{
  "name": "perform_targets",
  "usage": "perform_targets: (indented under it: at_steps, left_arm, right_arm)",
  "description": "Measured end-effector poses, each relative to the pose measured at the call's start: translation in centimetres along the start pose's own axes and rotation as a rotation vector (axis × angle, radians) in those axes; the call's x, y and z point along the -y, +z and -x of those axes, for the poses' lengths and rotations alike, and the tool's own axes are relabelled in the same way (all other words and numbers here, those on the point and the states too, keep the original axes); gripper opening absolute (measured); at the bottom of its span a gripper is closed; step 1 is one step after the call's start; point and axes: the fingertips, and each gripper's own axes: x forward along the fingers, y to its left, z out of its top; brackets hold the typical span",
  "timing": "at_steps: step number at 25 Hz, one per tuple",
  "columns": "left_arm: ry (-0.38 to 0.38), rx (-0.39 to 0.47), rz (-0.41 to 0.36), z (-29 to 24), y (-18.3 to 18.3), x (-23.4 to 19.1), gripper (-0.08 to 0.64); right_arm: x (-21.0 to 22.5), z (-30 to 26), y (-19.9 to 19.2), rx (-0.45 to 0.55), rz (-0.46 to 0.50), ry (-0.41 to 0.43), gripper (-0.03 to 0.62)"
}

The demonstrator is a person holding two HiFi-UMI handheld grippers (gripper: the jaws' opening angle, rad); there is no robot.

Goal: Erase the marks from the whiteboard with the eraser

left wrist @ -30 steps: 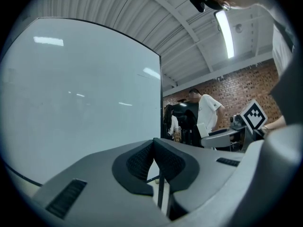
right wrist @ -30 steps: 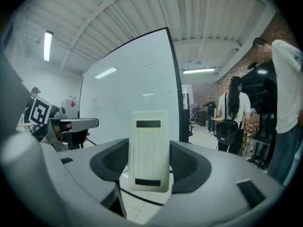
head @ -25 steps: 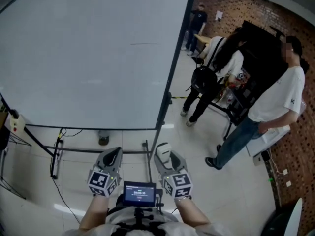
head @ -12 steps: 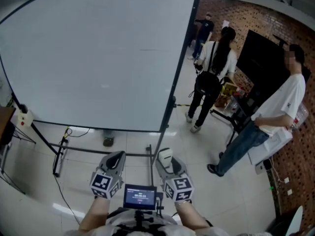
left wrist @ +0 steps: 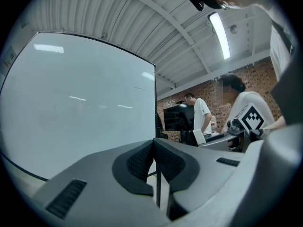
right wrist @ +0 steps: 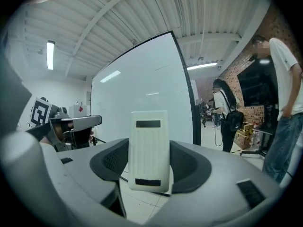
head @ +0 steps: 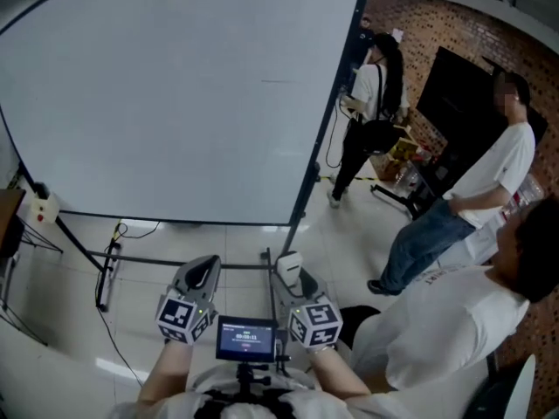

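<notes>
A large whiteboard (head: 166, 103) on a black stand fills the upper left of the head view; a faint short line (head: 279, 81) marks its upper right part. The board also shows in the left gripper view as the whiteboard (left wrist: 80, 108) and in the right gripper view as the whiteboard (right wrist: 142, 108). My right gripper (head: 291, 271) is shut on a white eraser (right wrist: 149, 150), which stands upright between its jaws. The eraser (head: 290, 264) tip shows in the head view. My left gripper (head: 203, 273) is shut with nothing in it, its pads (left wrist: 142, 161) pressed together. Both hang low, well short of the board.
The board stand's black legs and crossbar (head: 157, 264) lie on the pale tiled floor with a cable (head: 109, 234). People stand at the right: one with a backpack (head: 367, 120), one in a white shirt (head: 454, 208), one close by (head: 445, 321). A black screen (head: 458, 103) backs a brick wall.
The view has shifted so the board sits further right and higher. The person with the backpack walked away toward the back. A third person has come in at the lower right. Grippers hold as before.
</notes>
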Motion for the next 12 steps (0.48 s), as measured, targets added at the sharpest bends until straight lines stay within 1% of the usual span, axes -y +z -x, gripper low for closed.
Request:
perform_targets:
  at_steps: [7,12]
  left_arm:
    - [0.013,0.016,0.007,0.6,0.5,-1.9,0.006]
    - [0.016,0.015,0.008,1.1,0.3,-3.0,0.006]
  right_arm:
    - [-0.8,-0.9,0.1,-0.015,-0.037,0.004,0.261]
    - [-1.8,-1.8,0.2,-0.012,-0.018,0.007,0.259]
